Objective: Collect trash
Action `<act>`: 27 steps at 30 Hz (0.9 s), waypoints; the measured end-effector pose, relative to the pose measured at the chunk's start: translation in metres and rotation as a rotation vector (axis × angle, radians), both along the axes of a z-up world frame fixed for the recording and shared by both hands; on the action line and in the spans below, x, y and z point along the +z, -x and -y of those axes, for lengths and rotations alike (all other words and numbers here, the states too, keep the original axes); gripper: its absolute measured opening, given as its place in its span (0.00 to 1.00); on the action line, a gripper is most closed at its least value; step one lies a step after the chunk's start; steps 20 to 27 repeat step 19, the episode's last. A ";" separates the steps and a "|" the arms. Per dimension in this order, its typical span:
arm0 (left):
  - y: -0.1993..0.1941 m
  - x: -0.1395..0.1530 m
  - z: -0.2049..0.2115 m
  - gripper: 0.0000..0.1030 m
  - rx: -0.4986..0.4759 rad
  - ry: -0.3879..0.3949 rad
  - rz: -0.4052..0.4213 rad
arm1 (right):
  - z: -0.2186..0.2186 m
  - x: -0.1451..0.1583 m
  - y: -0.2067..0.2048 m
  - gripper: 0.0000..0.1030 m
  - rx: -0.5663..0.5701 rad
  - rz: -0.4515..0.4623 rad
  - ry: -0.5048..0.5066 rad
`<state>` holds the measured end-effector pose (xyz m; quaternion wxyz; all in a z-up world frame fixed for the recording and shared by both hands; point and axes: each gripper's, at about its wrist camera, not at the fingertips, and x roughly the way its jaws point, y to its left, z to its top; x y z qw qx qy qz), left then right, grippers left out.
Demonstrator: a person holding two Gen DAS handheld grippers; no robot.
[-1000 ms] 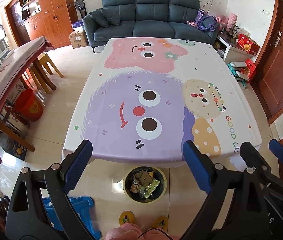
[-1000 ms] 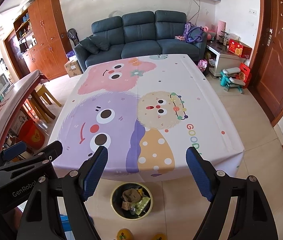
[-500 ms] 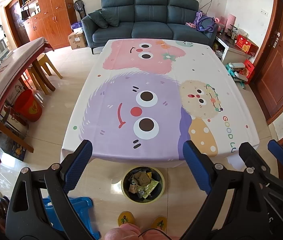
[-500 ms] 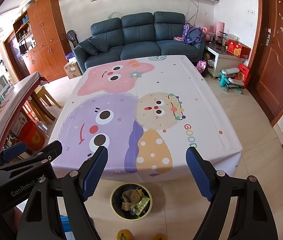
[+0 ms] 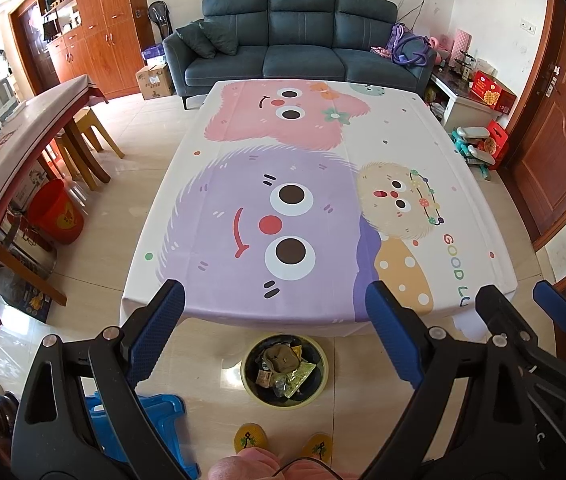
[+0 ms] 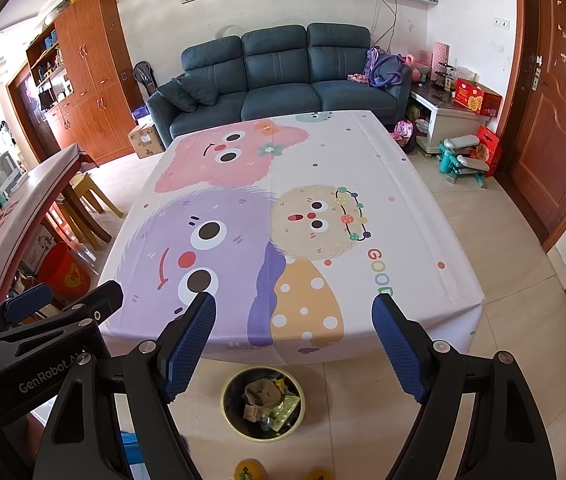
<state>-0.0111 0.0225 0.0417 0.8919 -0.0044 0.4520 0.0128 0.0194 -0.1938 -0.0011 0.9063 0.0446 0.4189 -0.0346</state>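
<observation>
Both my grippers, left (image 5: 275, 316) & right (image 6: 294, 328), jaws wide, empty. Tablecloth (image 5: 323, 184) bare, bin (image 5: 285, 372) full — scan floor before quitting.

Right gripper (image 6: 294, 312) held above the near edge of the cartoon-cloth surface (image 6: 403, 208), jaws spread wide and empty, yellow-rimmed bin (image 6: 263, 402) of wrappers on the floor below, left gripper (image 6: 63, 300) beside, blue sofa (image 6: 279, 76) beyond.
</observation>
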 end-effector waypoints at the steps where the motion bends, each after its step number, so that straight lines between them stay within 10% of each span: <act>1: 0.000 0.000 0.000 0.87 0.000 0.001 0.000 | 0.000 0.000 0.000 0.79 0.000 0.000 0.001; 27: -0.001 0.001 0.002 0.87 -0.001 0.001 -0.003 | 0.001 0.000 0.001 0.79 -0.005 -0.001 -0.001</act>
